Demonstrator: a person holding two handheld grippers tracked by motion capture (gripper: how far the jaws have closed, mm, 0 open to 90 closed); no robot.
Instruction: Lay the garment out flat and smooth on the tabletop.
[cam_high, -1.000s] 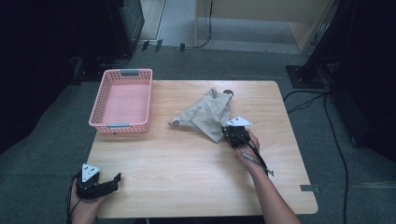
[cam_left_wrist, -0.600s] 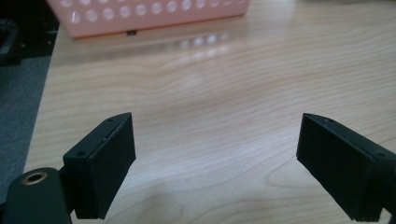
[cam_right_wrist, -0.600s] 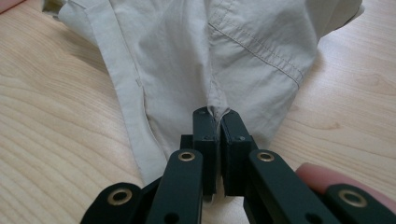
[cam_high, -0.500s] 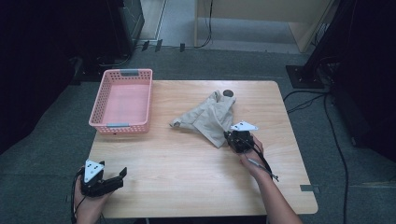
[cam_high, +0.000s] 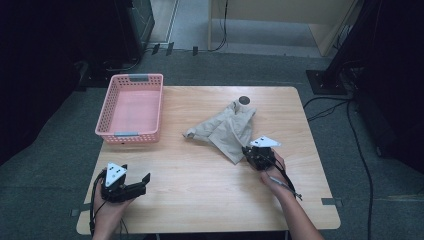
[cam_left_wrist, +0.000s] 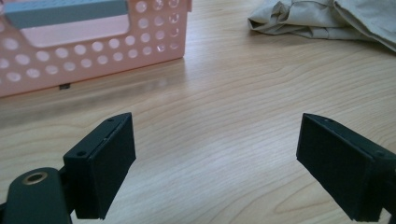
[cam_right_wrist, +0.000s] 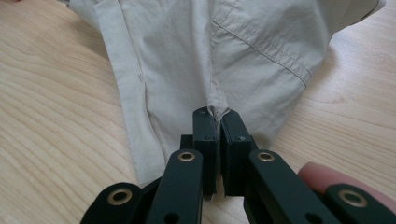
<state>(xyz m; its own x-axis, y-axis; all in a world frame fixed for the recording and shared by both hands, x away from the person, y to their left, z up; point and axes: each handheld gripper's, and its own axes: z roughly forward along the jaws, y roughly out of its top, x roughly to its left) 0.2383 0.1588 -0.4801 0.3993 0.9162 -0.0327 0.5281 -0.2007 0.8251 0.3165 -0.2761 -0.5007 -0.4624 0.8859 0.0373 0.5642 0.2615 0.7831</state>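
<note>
At table's R side, right gripper fingers pinched on beige garment.

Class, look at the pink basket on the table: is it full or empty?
Empty. The high view shows the pink basket's bare floor with nothing in it; the beige garment lies outside, on the table.

Beige garment, pink basket

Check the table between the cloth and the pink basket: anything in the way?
Nothing visible. The right gripper is shut on the cloth; bare table lies between it and the basket.
</note>
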